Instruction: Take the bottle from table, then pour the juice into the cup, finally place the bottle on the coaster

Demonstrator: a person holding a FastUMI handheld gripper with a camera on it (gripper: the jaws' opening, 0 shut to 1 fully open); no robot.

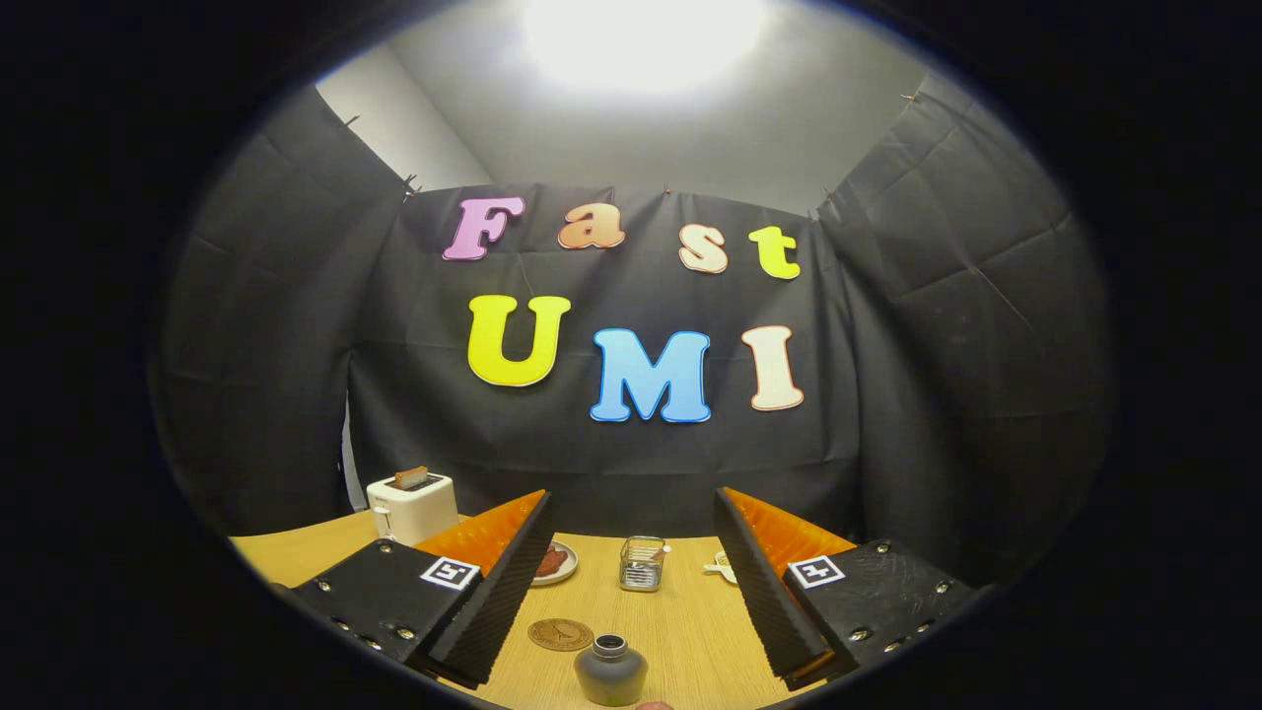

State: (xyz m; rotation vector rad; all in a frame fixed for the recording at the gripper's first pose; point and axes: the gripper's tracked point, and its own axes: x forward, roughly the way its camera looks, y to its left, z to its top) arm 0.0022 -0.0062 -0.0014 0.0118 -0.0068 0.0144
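I hold the gripper with fingers spread wide; the bottle sits low centre between them, so I'd descend squarely, clear of the coaster

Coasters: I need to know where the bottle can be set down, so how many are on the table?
1. The round brown coaster lies on the table just left of the bottle, between the open gripper fingers. Others may be hidden behind the fingers.
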